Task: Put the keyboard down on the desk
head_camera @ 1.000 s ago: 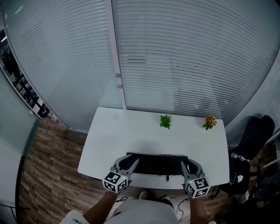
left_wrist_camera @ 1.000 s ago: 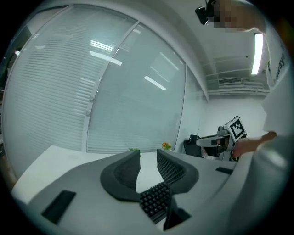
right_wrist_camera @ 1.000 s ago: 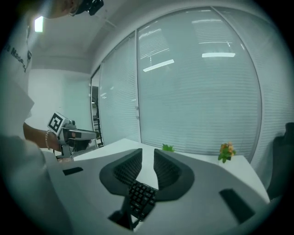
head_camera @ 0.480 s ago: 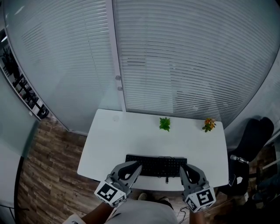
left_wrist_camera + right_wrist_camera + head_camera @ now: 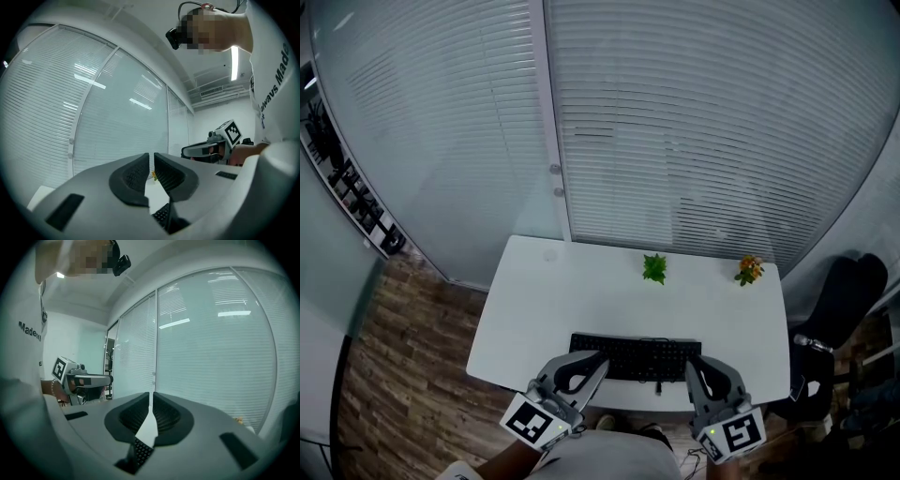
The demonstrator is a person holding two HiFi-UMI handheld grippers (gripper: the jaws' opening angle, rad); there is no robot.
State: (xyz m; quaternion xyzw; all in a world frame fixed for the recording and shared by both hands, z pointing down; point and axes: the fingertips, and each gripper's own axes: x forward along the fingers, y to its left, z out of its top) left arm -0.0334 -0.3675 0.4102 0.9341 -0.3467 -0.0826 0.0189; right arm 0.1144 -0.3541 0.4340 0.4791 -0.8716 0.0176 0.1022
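Lying below left claw [image 5: 600, 361]: keyboard [image 5: 637, 354]

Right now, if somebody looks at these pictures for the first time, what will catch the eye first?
The black keyboard lies flat near the front edge of the white desk. The left tool and right tool hang at its two ends, both shut with nothing between their jaws. Behind, a green plant and an orange plant stand at the desk's back edge, under a wide wall of blinds.
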